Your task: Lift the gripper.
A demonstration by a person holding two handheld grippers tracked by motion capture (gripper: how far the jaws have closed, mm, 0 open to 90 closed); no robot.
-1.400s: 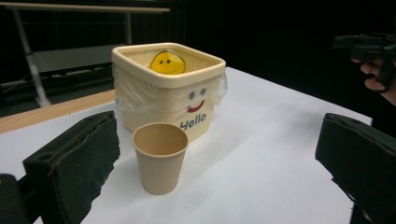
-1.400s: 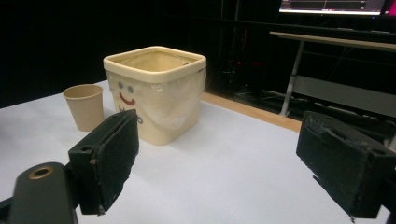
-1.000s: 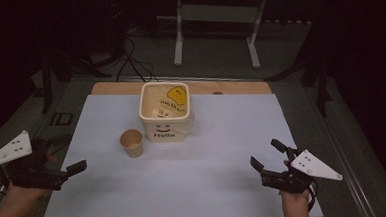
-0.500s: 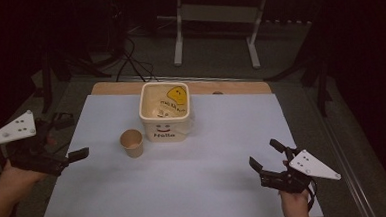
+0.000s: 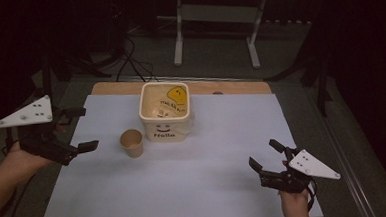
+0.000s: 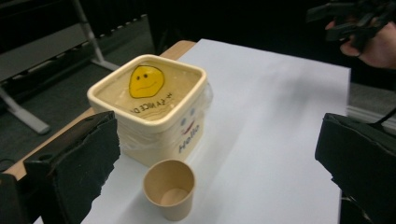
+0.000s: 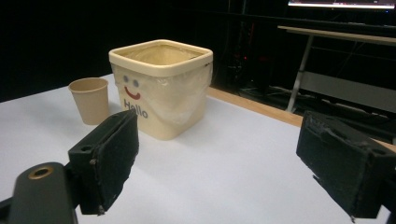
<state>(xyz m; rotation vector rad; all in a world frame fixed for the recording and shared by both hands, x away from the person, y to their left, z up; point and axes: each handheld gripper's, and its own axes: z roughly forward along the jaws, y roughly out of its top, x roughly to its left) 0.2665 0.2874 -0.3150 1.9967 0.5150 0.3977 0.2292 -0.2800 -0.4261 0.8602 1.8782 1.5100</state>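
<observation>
Left gripper (image 5: pixel 77 129) jaws wide, empty, aimed at paper cup (image 5: pixel 132 143), upright just beside cream "Hello" bin (image 5: pixel 165 115) on white sheet (image 5: pixel 185 189). Best to approach low, straddle cup mid-wall, close gently to avoid crushing. Right gripper (image 5: pixel 267 158) also spread wide, empty, well apart near sheet's front corner.

Your table (image 5: pixel 240 86) carries a white sheet (image 5: pixel 223 152), its wooden edge bare at the far side. On the sheet, ahead of your left fingers (image 5: pixel 88 144), a paper cup (image 5: pixel 132 142) stands upright just beside a cream bin (image 5: pixel 164 113).
</observation>
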